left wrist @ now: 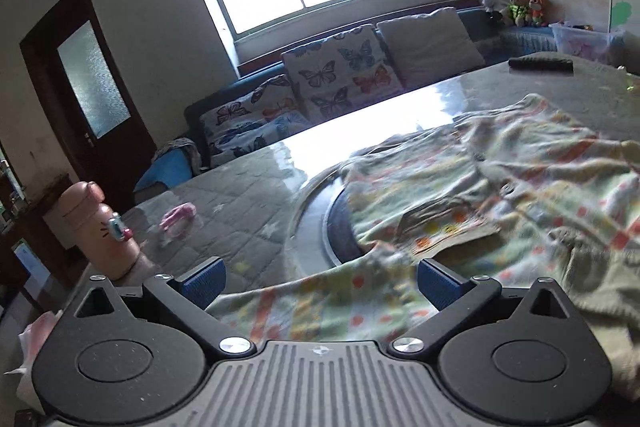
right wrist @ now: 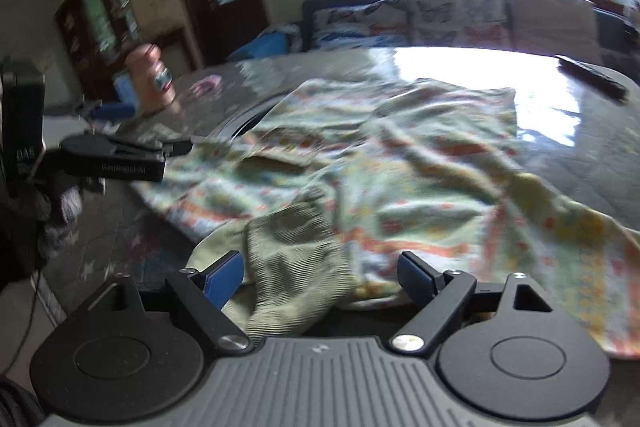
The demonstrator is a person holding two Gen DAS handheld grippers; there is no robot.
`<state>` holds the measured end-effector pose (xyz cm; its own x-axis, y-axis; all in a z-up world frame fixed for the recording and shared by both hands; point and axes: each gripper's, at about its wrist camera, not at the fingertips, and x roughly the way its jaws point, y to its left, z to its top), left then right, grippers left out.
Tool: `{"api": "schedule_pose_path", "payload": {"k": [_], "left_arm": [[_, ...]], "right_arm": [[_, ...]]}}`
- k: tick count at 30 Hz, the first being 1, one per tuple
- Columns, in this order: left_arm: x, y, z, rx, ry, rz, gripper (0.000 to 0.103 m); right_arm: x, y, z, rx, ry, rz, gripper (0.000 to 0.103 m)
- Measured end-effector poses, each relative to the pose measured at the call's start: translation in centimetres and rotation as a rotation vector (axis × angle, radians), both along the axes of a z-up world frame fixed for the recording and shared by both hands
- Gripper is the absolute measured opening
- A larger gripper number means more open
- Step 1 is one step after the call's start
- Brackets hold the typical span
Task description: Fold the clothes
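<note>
Both hand-held grippers hover low over a patterned garment spread on a tabletop; the left hand-held gripper has its blue-padded jaws spread wide with nothing between the pads, the garment's near hem lying just beyond and below them; the right hand-held gripper is likewise spread wide, a ribbed cuff lying in the gap between its pads without being pinched, so it holds nothing; the garment is a thin, rumpled, soft piece in pale green with orange, yellow and blue checks and dots, laid roughly flat, probably so it can be folded, with the olive-green cuff of one sleeve nearest the right jaws; part of the cloth drapes over a dark round inset set into the tabletop; the tabletop looks covered by a quilted grey cloth under a glossy clear sheet that throws back strong window glare; a pink rounded bottle stands upright near the left edge, well apart from the garment, and a dark flat remote-like object lies at the far side; behind the tabletop sits a sofa with butterfly-print cushions; judging by the open jaws at the near edge, the step in hand is likely a grasp of hem and cuff.
</note>
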<state>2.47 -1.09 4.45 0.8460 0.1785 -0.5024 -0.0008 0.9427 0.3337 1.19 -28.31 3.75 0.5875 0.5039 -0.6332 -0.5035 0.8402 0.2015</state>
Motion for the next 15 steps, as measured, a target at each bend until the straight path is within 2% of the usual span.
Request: {"api": "schedule_pose_path", "payload": {"k": [7, 11, 15], "left_arm": [[1.4, -4.0, 0.2, -0.021, 0.001, -0.113, 0.103], [1.9, -6.6, 0.2, -0.03, 0.006, -0.184, 0.103], [2.4, -9.4, 0.0, -0.028, 0.016, -0.256, 0.103]], "right_arm": [[-2.2, -6.7, 1.6, -0.005, -0.001, -0.252, 0.085], [-3.8, -10.2, 1.6, -0.08, -0.016, -0.415, 0.083], [-6.1, -12.8, 1.5, -0.112, -0.019, -0.563, 0.082]]}}
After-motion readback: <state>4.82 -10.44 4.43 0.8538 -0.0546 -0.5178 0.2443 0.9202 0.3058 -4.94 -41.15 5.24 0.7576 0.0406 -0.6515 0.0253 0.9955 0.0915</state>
